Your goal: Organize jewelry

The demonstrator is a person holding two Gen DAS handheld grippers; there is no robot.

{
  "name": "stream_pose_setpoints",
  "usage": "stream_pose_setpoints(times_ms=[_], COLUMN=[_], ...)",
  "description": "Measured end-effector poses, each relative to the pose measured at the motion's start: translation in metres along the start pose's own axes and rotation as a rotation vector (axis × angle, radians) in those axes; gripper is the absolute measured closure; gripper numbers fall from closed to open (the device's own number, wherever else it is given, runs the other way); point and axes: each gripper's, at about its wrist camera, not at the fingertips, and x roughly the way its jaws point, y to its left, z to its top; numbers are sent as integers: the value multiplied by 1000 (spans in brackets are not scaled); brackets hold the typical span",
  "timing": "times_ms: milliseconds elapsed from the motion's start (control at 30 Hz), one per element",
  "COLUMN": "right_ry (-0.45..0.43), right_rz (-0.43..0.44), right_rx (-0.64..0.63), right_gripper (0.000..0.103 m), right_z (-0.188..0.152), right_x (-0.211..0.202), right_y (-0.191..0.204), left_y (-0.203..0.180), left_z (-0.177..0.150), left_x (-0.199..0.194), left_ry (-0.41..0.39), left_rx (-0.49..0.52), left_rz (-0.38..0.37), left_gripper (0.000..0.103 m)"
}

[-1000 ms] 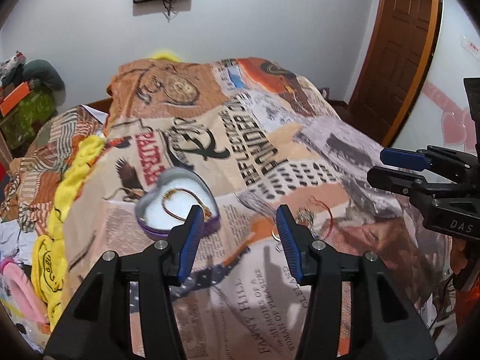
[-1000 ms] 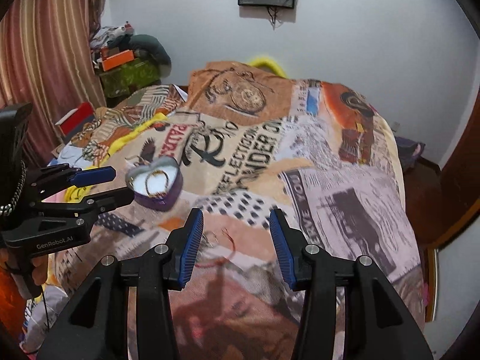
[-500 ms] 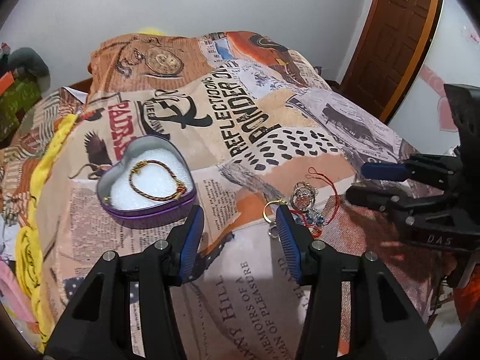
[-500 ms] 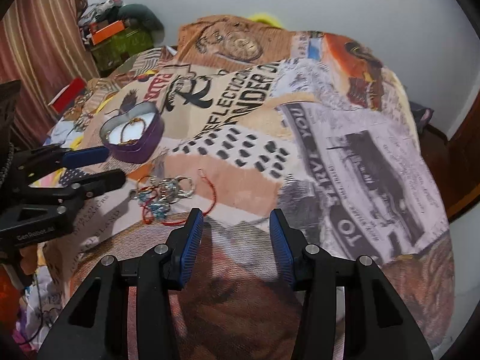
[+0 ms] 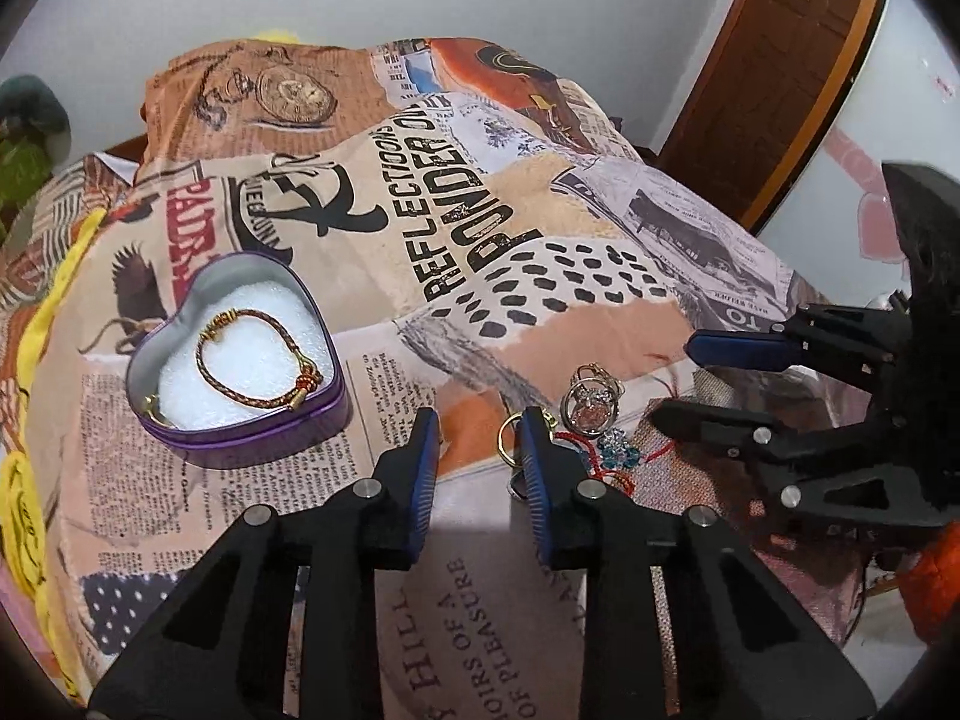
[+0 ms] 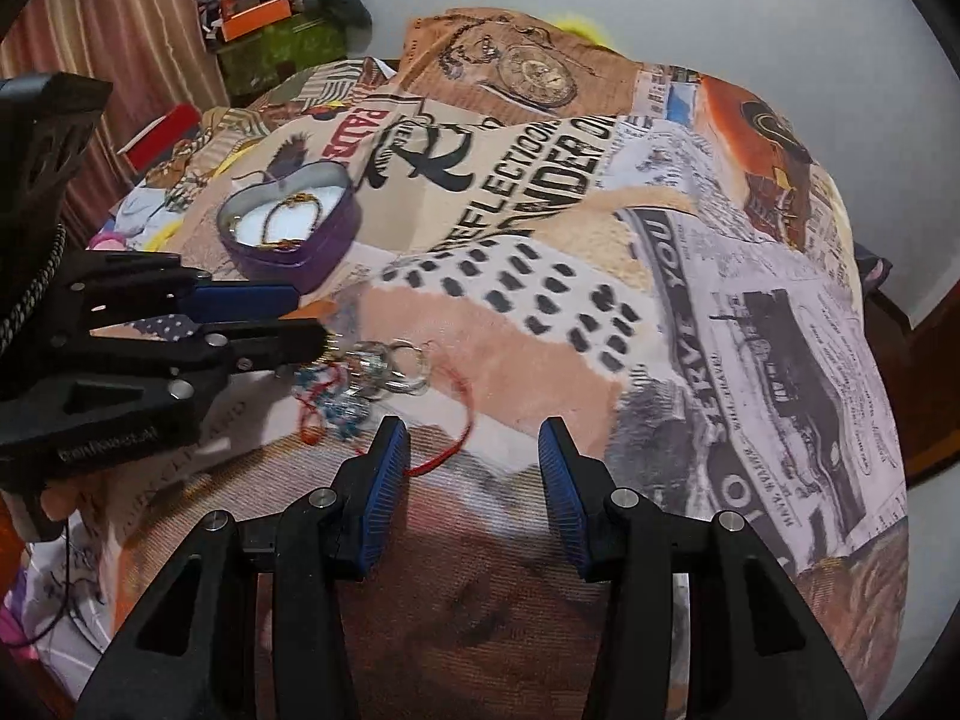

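Printed bedspread (image 5: 540,276) reads "REFLECTIONS ON", "PONDER" mid-cloth; "HILL", "OF A", "OF PLEASURE" at near edge; "SERVE YOU" toward right edge.

A: The heart-shaped tin (image 5: 240,414) looks like glossy purple metal, bare silver inside, with white foam padding.

B: And the bracelet (image 5: 258,360) in it is braided cord with shiny gold fittings. The bedspread (image 5: 600,276) is soft, matt printed cloth.

A: Gripper pads (image 5: 423,474): ribbed blue rubber.

jewelry pile (image 6: 366,384) motion-blurred in right wrist view, gold ring (image 5: 510,438) partly hidden behind left gripper (image 5: 477,450) finger
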Motion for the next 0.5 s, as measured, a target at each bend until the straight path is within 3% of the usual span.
stream_pose_setpoints(times_ms=[233,500], right_ry=[-13,-14], right_rz=[-47,-30], right_rx=[38,110], right_gripper=[61,61], right_z=[-11,-17], right_x=[-6,-14], right_y=[-25,-43], left_y=[5,1], left_z=[-1,-3], left_x=[2,-6], left_ry=[5,-11], left_rx=[-28,1], left_rz=[-25,5], left_gripper=[81,99])
